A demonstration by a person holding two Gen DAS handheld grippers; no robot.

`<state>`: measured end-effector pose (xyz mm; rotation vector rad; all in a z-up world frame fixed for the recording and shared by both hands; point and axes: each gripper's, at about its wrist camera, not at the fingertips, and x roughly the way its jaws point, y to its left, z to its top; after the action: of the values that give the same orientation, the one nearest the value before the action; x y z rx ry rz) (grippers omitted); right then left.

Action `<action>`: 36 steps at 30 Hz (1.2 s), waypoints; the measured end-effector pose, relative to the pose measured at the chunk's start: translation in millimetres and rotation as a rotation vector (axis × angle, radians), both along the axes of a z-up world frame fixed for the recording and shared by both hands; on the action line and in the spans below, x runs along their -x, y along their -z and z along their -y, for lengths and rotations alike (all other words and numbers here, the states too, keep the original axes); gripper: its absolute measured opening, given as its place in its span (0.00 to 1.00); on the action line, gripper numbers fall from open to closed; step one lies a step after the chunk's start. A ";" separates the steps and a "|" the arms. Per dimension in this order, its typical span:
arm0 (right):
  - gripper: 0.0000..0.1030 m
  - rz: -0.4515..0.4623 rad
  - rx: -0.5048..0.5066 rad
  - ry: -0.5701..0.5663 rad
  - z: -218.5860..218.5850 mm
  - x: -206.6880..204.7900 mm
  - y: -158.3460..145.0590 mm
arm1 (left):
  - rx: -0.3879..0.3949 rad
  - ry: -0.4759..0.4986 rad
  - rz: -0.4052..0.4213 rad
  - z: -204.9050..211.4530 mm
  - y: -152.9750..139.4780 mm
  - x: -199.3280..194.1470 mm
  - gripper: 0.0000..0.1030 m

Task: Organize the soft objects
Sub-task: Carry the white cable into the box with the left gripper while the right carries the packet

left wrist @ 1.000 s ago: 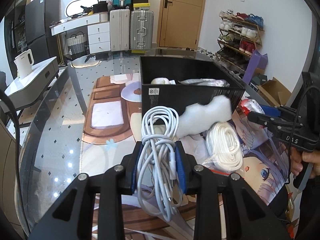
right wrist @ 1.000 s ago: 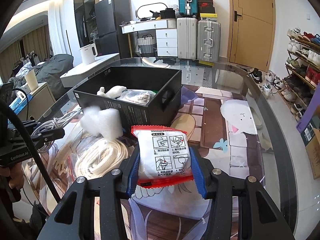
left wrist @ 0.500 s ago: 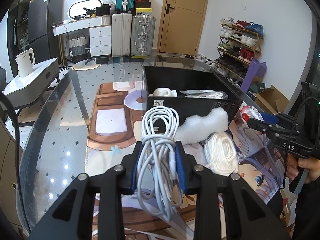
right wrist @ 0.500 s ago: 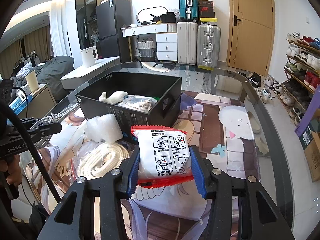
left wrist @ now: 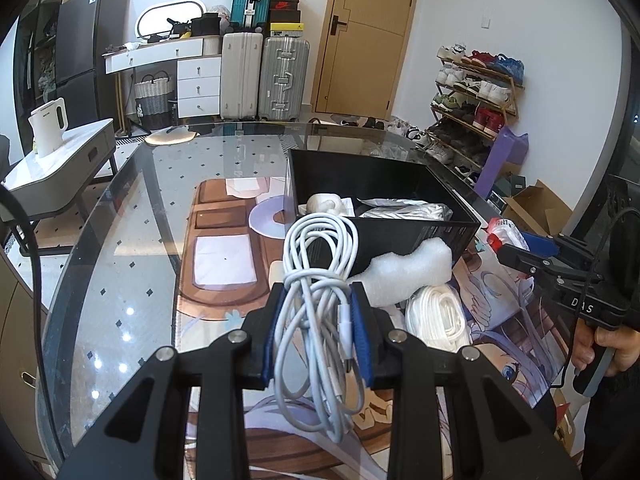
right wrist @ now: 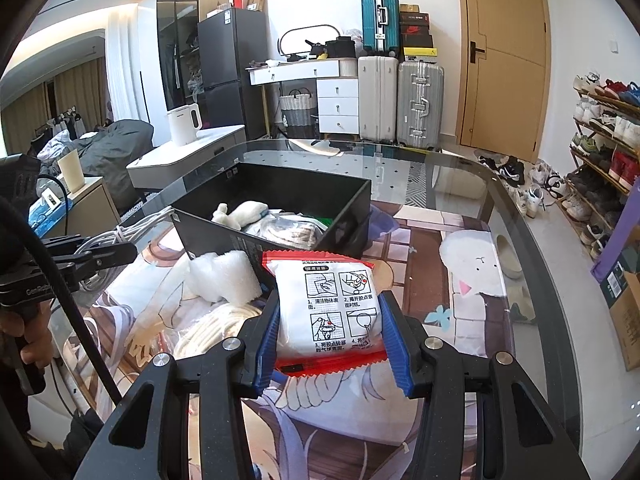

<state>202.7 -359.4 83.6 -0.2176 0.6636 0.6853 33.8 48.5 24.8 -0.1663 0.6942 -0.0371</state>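
— What's the left gripper (left wrist: pixel 318 330) got?

— It is clamped on a bundle of white cable (left wrist: pixel 316 280), loops hanging out both ends, held above the glass table (left wrist: pixel 120 248).

— And the right gripper (right wrist: pixel 328 340)?

— Gripping a red-edged white packet (right wrist: pixel 330 308) (printed with instruction drawings) between its blue pads.

— Where's the black box (right wrist: pixel 216 236)?

— At about eleven o'clock from the packet, already holding soft white items. Foam piece (right wrist: pixel 224 278) and bagged white cord (right wrist: pixel 212 328) lie beside it at nine o'clock.
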 end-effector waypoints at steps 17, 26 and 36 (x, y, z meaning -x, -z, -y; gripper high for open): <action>0.46 0.028 -0.003 -0.061 -21.4 3.6 -21.7 | 0.002 0.019 0.046 -1.0 -24.6 -8.7 0.28; 0.46 0.038 0.008 -0.075 -38.7 -8.3 -39.3 | -0.007 0.072 0.070 11.5 -42.2 -32.1 0.28; 0.46 0.021 0.044 -0.090 -61.8 -26.5 -45.5 | -0.001 0.116 0.076 18.5 -52.0 -60.7 0.28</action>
<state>229.2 -297.6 129.1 -0.2963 0.6521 0.7540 94.5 30.0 76.8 -0.1225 0.6277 -0.1535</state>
